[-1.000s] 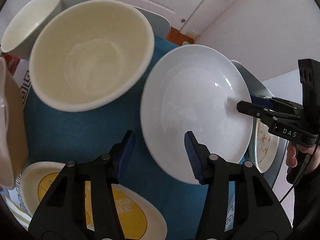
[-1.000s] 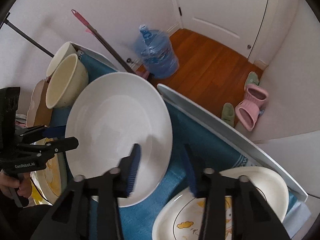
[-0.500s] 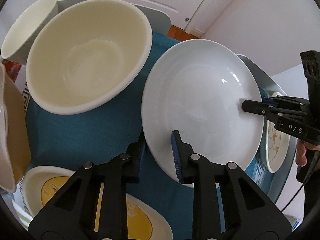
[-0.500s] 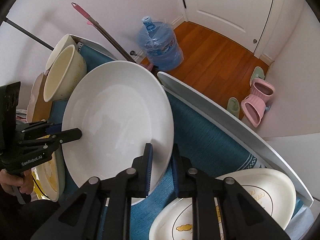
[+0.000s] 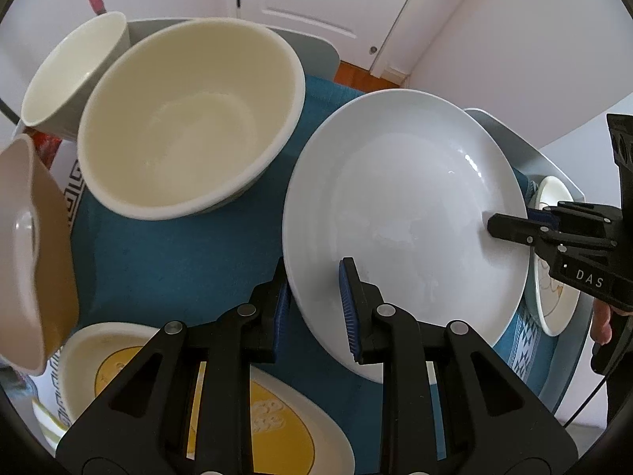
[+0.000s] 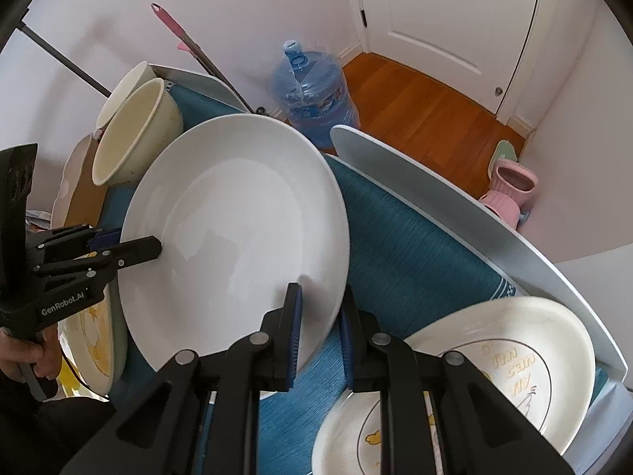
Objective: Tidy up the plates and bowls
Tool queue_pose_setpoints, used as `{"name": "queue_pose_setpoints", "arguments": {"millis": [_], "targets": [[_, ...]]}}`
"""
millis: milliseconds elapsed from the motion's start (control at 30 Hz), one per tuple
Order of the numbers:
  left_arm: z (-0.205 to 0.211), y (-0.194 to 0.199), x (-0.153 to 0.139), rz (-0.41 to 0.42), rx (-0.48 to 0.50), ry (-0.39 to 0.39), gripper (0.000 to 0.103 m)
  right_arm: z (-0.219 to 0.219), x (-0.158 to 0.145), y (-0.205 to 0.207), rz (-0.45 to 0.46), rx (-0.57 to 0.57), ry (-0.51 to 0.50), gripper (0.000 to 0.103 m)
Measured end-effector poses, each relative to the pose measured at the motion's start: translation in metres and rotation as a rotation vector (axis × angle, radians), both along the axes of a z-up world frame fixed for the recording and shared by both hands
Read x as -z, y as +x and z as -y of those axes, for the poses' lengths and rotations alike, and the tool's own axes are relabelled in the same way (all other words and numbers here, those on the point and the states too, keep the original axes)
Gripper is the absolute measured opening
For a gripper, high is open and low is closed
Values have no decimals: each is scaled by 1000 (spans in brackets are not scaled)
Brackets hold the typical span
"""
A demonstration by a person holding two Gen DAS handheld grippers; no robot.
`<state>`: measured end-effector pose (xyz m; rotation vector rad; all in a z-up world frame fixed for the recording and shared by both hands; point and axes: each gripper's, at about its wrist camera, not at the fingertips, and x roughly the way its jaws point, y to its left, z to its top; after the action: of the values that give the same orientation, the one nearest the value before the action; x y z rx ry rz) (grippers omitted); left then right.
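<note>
Pinching opposite rims, the left gripper (image 5: 314,301) and right gripper (image 6: 320,328) are both gripping the plate (image 5: 403,233). It is spanning the gap between them, tilted above the desk (image 5: 166,257).

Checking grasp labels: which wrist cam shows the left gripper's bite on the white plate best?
Left wrist view: the left gripper straddles the white plate rim, both pads visible. Right wrist view shows that gripper side-on at the far rim; only one finger is clear.

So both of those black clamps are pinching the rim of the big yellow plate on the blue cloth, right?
Not quite: the plate is plain white, not yellow. Both wrist views show it. The left gripper and the right gripper are each shut on its rim, on opposite sides, above the blue cloth.
</note>
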<state>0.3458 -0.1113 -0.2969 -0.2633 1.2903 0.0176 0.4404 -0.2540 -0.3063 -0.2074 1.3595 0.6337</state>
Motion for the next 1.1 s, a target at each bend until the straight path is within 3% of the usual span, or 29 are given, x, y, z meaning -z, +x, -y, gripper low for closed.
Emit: {"name": "queue_pose_setpoints", "arguments": {"millis": [167,367,700,900,1100], "targets": [[16,-7,-13,26,6,8,21,1,-10,-8,30,10,9,16],[18,-25,-49,94,31,23,21,3,-43,-27,77,34,35,16],[-1,-92,-111,194,19,52,21,-15,-103,-86,152,42,105,16],[-23,-135,-118,187,53,63,21,-39,-107,-135,155,68,126,16],[-56,-162,-93,146,148,48,22,-68,-88,-190,126,193,106,16]]}}
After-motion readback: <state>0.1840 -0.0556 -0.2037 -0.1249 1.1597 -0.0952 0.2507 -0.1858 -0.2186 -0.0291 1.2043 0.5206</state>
